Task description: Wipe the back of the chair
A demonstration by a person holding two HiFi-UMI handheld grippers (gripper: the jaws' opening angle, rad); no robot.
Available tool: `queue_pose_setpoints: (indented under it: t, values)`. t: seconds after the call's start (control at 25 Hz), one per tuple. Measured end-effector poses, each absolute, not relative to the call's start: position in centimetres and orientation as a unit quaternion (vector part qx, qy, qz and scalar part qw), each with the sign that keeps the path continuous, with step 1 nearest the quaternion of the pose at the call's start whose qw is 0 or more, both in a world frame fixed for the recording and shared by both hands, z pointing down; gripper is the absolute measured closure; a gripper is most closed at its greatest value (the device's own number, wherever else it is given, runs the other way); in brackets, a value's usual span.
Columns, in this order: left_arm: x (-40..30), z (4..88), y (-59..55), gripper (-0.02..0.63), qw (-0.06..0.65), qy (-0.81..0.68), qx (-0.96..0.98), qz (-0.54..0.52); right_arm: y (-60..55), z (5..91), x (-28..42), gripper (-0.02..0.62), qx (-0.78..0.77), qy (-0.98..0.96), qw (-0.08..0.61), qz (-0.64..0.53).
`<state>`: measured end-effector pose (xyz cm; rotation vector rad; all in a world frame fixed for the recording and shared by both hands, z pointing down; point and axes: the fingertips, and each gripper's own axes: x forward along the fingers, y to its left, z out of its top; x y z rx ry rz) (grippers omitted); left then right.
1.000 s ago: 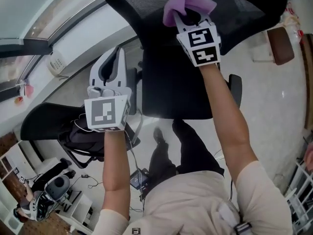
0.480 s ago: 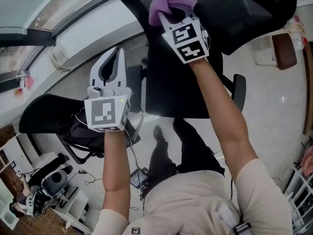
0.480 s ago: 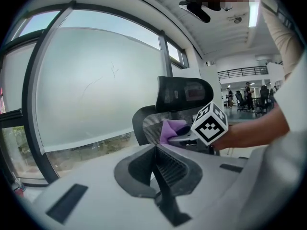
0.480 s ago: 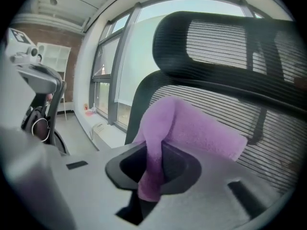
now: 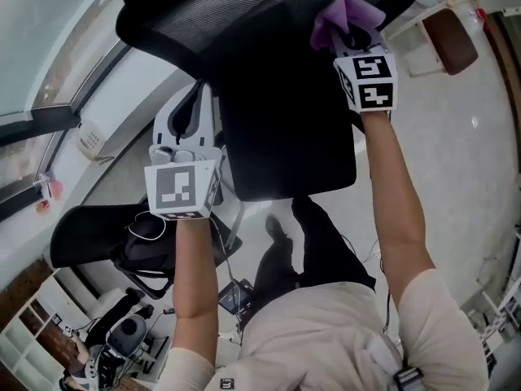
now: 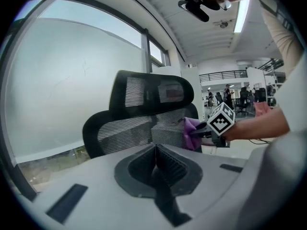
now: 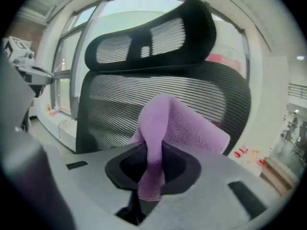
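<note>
Black mesh chair (image 5: 277,72) on pale glossy floor (image 5: 476,169)

The cloth (image 7: 163,123) is lilac; the chair back (image 7: 115,104) black ribbed mesh. The pale grey left gripper (image 5: 192,104) and the right gripper (image 5: 352,37) bear black-and-white square-patterned cubes.

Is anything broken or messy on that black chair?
Nothing stands out. The chair's mesh back looks whole, and the purple cloth is pinched in the right gripper against it. The left gripper is shut and empty.
</note>
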<state>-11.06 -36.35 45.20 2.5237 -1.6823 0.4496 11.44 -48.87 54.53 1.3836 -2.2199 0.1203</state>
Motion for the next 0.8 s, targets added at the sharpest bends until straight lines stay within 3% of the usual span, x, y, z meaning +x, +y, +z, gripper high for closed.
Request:
queue_pose_setpoints:
  t: [0.12, 0.32, 0.56, 0.8]
  values:
    - [-7.9, 45.3, -37.4, 0.598, 0.038, -0.528, 0.836, 0.147, -49.1, 54.7, 18.0, 0.545, 0.554, -0.789, 0.26, 0.065]
    - [-4.0, 45.7, -37.9, 0.598, 0.037, -0.503, 0.851, 0.148, -49.0, 54.5, 20.1, 0.545, 0.555, -0.786, 0.264, 0.066]
    - [-6.1, 45.0, -38.1, 0.598, 0.038, -0.522, 0.839, 0.145, -50.1, 53.9, 17.1, 0.546, 0.538, -0.8, 0.257, 0.064]
    - [-10.1, 44.8, -36.1, 0.598, 0.049, -0.565, 0.812, 0.14, -49.4, 53.4, 9.5, 0.546, 0.483, -0.838, 0.25, 0.043]
